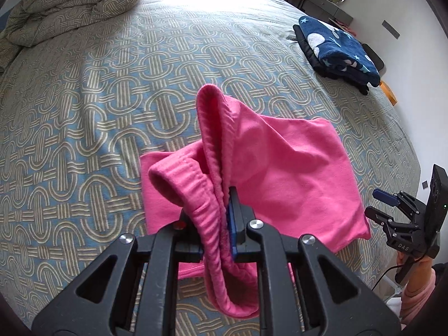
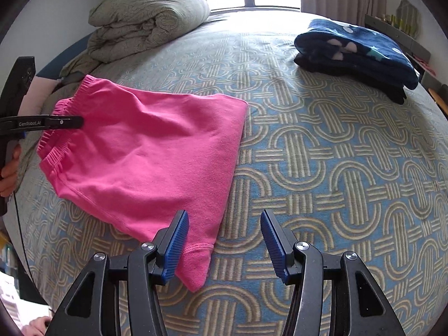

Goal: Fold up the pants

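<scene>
Pink pants lie folded on the patterned bedspread. My left gripper is shut on their ribbed elastic waistband and holds it lifted, so the band loops up and hangs over the fingers. In the right wrist view the pants spread across the left half, with the left gripper pinching the waistband at the far left. My right gripper stands open over the bedspread, nothing between its blue pads; its left pad hovers over the leg hem. From the left wrist view it is at the bed's right edge.
A folded stack of navy patterned and black garments sits at the far right of the bed. A bundled duvet lies at the head end near the window. A grey desk stands past the bed's right side.
</scene>
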`<state>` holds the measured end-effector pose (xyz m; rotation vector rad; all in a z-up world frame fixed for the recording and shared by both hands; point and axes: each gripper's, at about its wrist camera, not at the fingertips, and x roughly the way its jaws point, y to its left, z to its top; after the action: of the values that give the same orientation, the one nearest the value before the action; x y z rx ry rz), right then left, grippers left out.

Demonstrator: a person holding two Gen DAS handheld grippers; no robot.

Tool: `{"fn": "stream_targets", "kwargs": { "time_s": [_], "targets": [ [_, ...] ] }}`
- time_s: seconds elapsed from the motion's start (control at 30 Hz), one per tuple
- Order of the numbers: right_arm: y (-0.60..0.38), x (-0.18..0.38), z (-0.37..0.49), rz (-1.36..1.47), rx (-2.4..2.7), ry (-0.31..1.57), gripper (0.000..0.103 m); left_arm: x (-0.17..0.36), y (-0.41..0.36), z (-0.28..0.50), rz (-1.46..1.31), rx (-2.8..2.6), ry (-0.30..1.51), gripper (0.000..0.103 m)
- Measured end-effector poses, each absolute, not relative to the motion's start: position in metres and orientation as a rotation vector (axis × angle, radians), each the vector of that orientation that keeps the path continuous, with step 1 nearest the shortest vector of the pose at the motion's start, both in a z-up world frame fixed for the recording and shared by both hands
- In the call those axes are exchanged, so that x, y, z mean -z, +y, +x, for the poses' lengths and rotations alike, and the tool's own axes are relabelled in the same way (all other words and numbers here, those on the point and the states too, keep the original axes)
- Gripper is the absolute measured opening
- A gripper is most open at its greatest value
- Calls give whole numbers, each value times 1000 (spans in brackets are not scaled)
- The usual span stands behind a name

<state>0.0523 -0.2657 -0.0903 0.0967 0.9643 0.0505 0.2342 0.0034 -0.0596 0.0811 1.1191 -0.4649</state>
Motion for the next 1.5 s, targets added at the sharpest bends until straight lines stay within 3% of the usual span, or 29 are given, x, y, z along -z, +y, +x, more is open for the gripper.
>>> {"fn": "stream_targets", "kwargs": {
  "time_s": [0.17, 0.87, 1.1, 1.23, 1.5],
  "targets": [
    [-265, 94, 61, 109, -49, 976, 55, 77, 10, 242, 119, 434, 1144, 23],
    [-257, 98, 76, 128, -59, 1013, 55, 99, 14, 248, 133, 426, 1166, 24],
    [-258, 100, 77, 159, -70, 1030, 55, 118, 25, 250, 102, 369, 1196, 42],
    [-258, 100, 75, 174, -81, 1033, 55, 117, 29, 247, 117, 319, 1174, 64],
    [-263, 101, 70, 213, -97, 1036, 55, 126, 35, 243, 46, 327, 1224, 66]
  ]
}}
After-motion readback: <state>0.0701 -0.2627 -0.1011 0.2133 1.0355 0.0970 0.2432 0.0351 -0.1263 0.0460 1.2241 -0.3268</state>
